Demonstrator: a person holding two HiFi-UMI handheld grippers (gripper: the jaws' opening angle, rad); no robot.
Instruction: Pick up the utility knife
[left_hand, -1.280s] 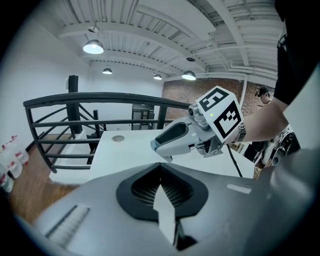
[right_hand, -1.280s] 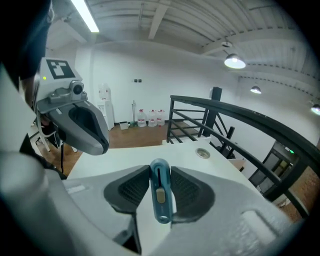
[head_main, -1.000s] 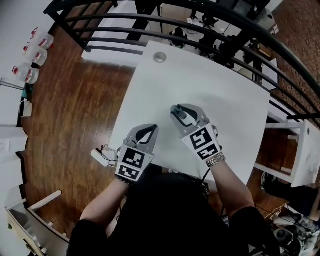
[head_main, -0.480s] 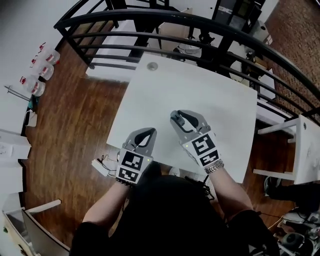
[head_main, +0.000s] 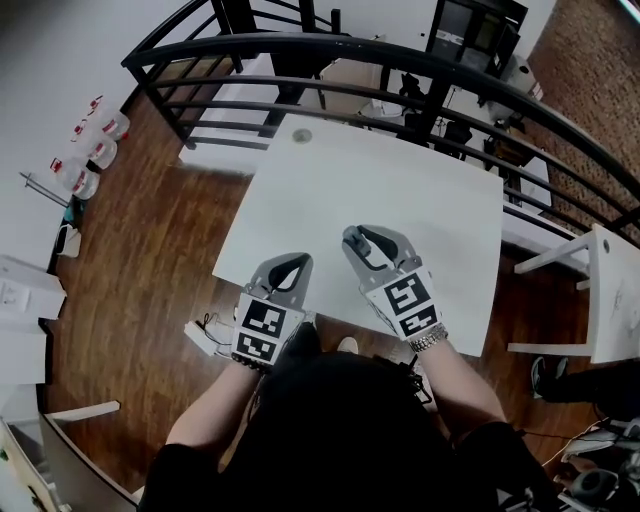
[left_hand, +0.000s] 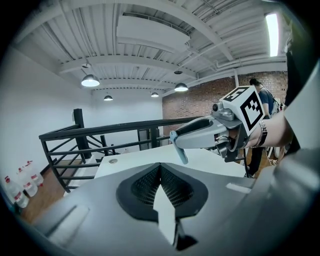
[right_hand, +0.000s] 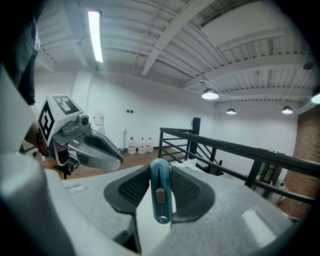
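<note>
The utility knife (right_hand: 160, 194) is a slim blue one with a small slider. My right gripper (right_hand: 160, 169) is shut on it, and the knife stands upright between the pads. In the left gripper view the knife (left_hand: 180, 151) hangs slanting from the right gripper's (left_hand: 176, 137) tips, above the white table (left_hand: 150, 156). In the head view the right gripper (head_main: 352, 238) hovers over the table's near part (head_main: 400, 190). My left gripper (head_main: 292, 262) is beside it at the table's near left edge. Its jaws meet at the tips (left_hand: 160, 166) with nothing between them.
A black metal railing (head_main: 330, 50) runs round the far side of the table. Several water bottles (head_main: 90, 140) stand on the wooden floor at the left. A white box with cables (head_main: 205, 335) lies on the floor by the table's near left corner. Another white table (head_main: 610, 300) is at the right.
Both grippers have risen with the knife still in the right one. The table has dropped away and looks smaller in the head view. The jaws have not changed.
</note>
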